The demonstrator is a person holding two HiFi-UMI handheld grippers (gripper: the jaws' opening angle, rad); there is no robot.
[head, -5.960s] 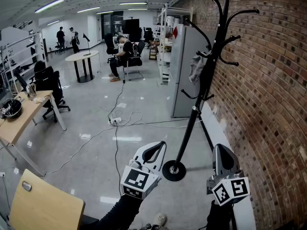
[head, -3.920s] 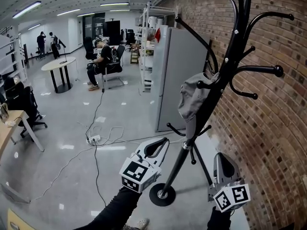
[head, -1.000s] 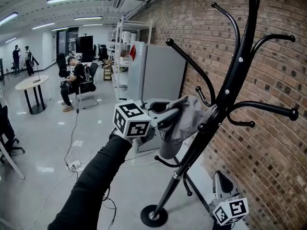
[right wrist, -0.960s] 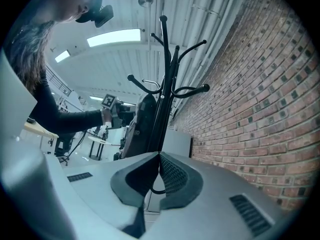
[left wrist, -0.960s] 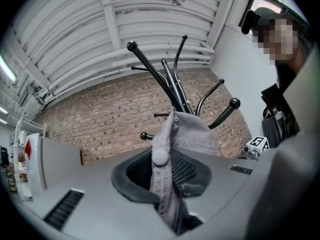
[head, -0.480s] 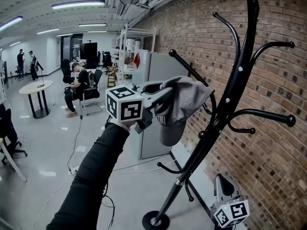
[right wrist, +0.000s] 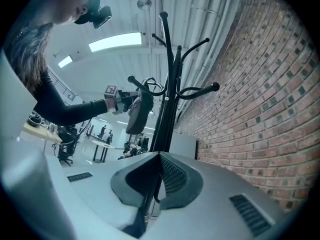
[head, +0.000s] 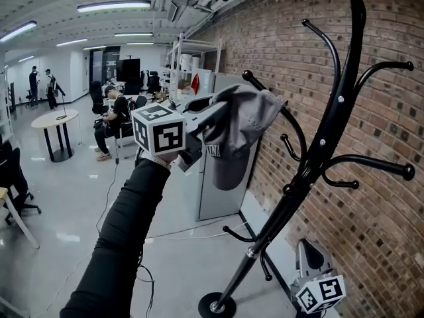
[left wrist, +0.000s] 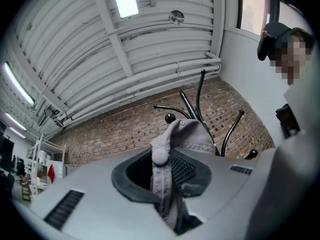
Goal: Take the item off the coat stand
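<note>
A grey cap (head: 235,134) hangs from my left gripper (head: 213,114), which is shut on its fabric at about head height. The cap sits left of the black coat stand (head: 328,144), away from its pole and close to a long ball-tipped hook (head: 249,77). In the left gripper view a fold of the cap (left wrist: 187,134) is pinched in the left gripper (left wrist: 165,171), with the stand's hooks (left wrist: 200,91) behind. My right gripper (head: 311,260) stays low by the stand's foot, shut and empty. The right gripper view shows the right gripper (right wrist: 159,158), the stand (right wrist: 167,84) and the cap (right wrist: 135,111).
A brick wall (head: 391,98) runs close behind the stand. A grey cabinet (head: 222,191) stands against it, with shelving (head: 185,65) further back. The stand's round base (head: 217,305) rests on the glossy floor. A seated person (head: 116,114), a round table (head: 56,121) and floor cables (head: 192,234) lie beyond.
My left gripper has risen and drawn left with the cap, which has come away from the short hook near the pole. The right gripper has stayed in place.
</note>
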